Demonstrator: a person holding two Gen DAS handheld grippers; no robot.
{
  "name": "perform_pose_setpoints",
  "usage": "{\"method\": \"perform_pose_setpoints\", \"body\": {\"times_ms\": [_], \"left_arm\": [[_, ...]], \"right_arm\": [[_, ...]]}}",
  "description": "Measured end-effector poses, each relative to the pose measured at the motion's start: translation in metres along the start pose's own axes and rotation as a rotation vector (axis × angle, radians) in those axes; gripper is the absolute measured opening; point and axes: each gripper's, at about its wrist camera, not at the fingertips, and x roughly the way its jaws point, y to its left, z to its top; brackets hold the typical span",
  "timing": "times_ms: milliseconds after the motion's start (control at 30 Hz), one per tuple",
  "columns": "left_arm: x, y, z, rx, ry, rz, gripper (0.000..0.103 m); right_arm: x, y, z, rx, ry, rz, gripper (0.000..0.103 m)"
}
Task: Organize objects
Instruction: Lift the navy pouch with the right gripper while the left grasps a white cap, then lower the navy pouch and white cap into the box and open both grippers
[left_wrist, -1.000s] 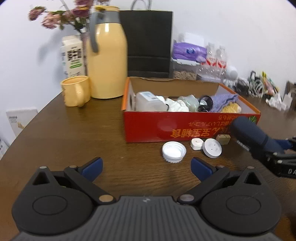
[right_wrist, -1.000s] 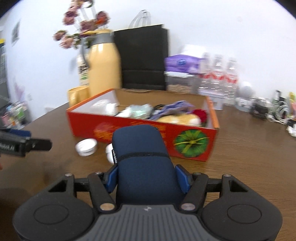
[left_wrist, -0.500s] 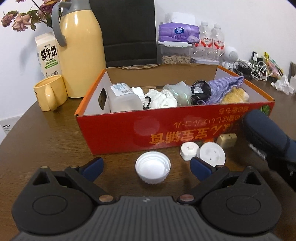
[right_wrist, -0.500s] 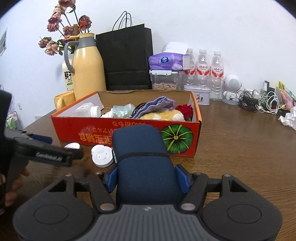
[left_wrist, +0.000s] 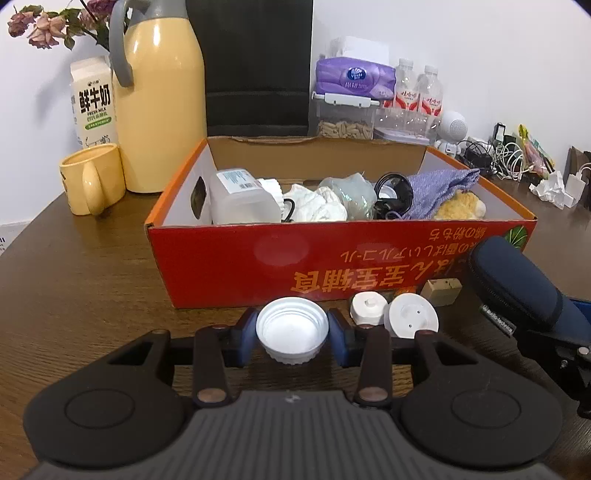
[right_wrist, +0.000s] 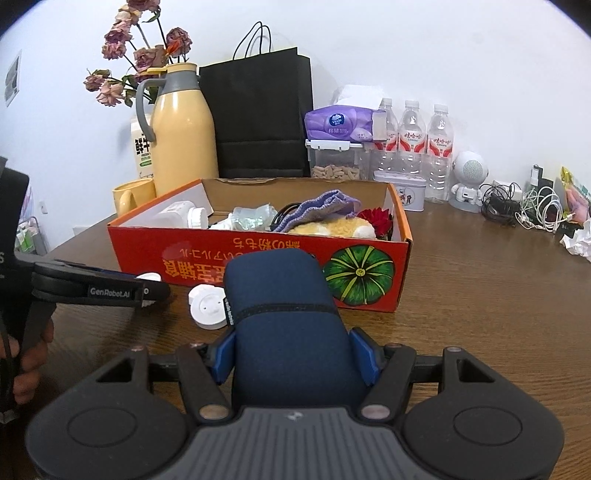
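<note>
the white cap (left_wrist: 291, 334) was shown only in the left wrist view, open side up on the wooden table (left_wrist: 85, 288) just before the red box (left_wrist: 332, 254), with the blue pads (left_wrist: 246, 338) of the left gripper (left_wrist: 291, 336) pressed against its two sides; in the right wrist view that cap was almost wholly hidden behind the left gripper (right_wrist: 147, 291). the navy case (right_wrist: 288, 321) was seen clamped between the pads of the right gripper (right_wrist: 291, 354), its far end raised before the box (right_wrist: 258, 258). a red flower (right_wrist: 376, 218) in the box was visible only from the right. a white disc (left_wrist: 410, 320), a small white knob (left_wrist: 368, 308) and a beige block (left_wrist: 441, 291) lay near the box front. compared with a second earlier, the left gripper was found much nearer the box, and its jaws had just been closing, the cap now gripped between them; the case was held as before.
</note>
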Motion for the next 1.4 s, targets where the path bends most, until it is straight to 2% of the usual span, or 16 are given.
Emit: {"method": "perform_pose_setpoints", "body": {"times_ms": [300,667,867,1067,1267,1400], "left_arm": [[-0.017,0.000,-0.002,-0.001,-0.046,-0.003,0.041],[-0.055,-0.007,0.016,0.009,-0.137,-0.064,0.041],[-0.069,-0.014,0.040,0.038,-0.208,-0.095,0.041],[-0.070,-0.017,0.067,0.019,-0.265,-0.102,0.041],[-0.055,-0.015,0.094,-0.013,-0.295,-0.093,0.041],[-0.034,-0.011,0.107,-0.046,-0.283,-0.084,0.041]], "right_arm": [[-0.005,0.005,0.000,-0.012,-0.019,0.003,0.063],[-0.021,0.016,0.017,-0.035,-0.070,0.026,0.063],[-0.022,0.026,0.043,-0.076,-0.096,0.037,0.063],[-0.012,0.029,0.079,-0.092,-0.122,0.022,0.063],[0.013,0.023,0.114,-0.072,-0.127,0.006,0.063],[0.037,0.018,0.131,-0.055,-0.126,-0.010,0.063]]}}
